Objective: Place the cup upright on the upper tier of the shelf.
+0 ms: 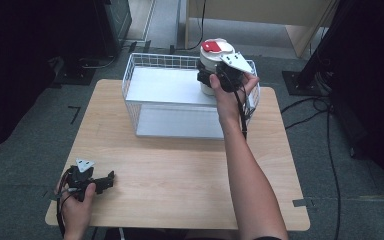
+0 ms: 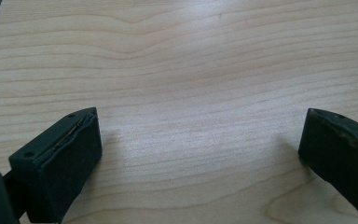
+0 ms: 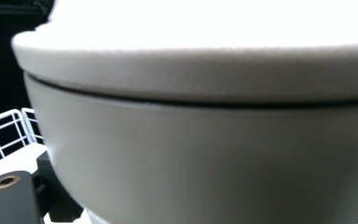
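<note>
The right tool (image 1: 214,80) pinches the white jar (image 1: 211,62) on the wire rack (image 1: 145,62) near the surface's far edge. The left tool (image 1: 109,181) is spread wide, holding nothing, at the near left corner.

Right gripper (image 1: 215,79) jaws hidden behind white container (image 3: 205,140).

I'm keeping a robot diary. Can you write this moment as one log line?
right gripper: at white round canister with red-patched lid on white wire shelf | left gripper: open over light wooden table
</note>
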Motion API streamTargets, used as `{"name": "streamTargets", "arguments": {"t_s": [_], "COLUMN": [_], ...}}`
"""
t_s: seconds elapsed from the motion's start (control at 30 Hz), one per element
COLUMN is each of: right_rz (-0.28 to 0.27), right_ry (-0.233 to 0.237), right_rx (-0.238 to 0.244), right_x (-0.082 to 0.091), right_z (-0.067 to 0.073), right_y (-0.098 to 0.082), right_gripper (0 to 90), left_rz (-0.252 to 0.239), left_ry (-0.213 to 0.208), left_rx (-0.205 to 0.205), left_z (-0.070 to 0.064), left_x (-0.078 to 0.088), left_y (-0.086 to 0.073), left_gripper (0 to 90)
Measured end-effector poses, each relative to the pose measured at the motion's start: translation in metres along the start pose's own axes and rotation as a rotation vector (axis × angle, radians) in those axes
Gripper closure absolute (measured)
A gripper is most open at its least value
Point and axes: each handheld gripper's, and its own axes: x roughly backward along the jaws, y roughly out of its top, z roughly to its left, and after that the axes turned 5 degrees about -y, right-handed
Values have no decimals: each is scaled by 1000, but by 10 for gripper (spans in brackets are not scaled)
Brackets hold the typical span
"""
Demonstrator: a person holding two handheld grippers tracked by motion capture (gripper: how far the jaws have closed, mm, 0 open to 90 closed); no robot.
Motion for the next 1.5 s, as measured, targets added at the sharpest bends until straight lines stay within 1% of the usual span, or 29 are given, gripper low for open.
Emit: {"name": "streamTargets", "arguments": {"t_s": [0.07,0.23,0.37,0.4,0.43,0.47,0.57,0.63,0.67,0.7,0.73,0.77,0.8,0.93,1.0,1.03,1.13,1.2,1.5], "right_rz": [3,0,-7,-8,-7,-7,-2,-5,-5,0,6,15,23,27,34,39,44,57,57], "right_ry": [-3,-3,1,-3,7,7,19,13,16,31,43,38,42,47,49,49,46,28,37], "right_rx": [12,-7,3,-2,-28,-28,-13,-9,-10,-10,-1,-2,10,8,4,14,15,8,21], "right_x": [-1,0,2,3,5,5,8,10,11,12,12,13,14,17,20,22,25,29,51], "right_z": [-1,-4,-3,-4,-6,-6,-6,-5,-5,-5,-6,-5,-6,-9,-10,-10,-12,-14,-18], "right_y": [-2,-6,-8,-8,-9,-9,-8,-8,-8,-8,-9,-10,-12,-14,-17,-20,-23,-26,-37], "right_gripper": [95,94,94,94,93,93,86,74,46,15,7,0,0,0,0,0,0,0,0], "left_rz": [0,1,0,1,1,1,0,0,0,0,0,1,0,1,1,2,2,2,0], "left_ry": [0,0,0,0,0,0,0,0,0,0,0,1,1,0,0,0,0,0,1], "left_rx": [0,0,0,0,0,0,0,0,0,0,0,-1,-1,-1,0,-2,-1,-1,-2], "left_z": [0,0,0,0,0,0,0,0,0,0,0,0,0,0,0,0,0,0,0], "left_x": [0,0,0,0,0,0,0,0,0,0,0,0,0,0,0,0,0,0,0], "left_y": [0,0,0,0,0,0,0,0,0,0,0,0,0,0,0,0,0,0,0], "left_gripper": [0,0,0,0,0,0,0,0,0,0,0,0,0,0,0,0,0,0,0]}}
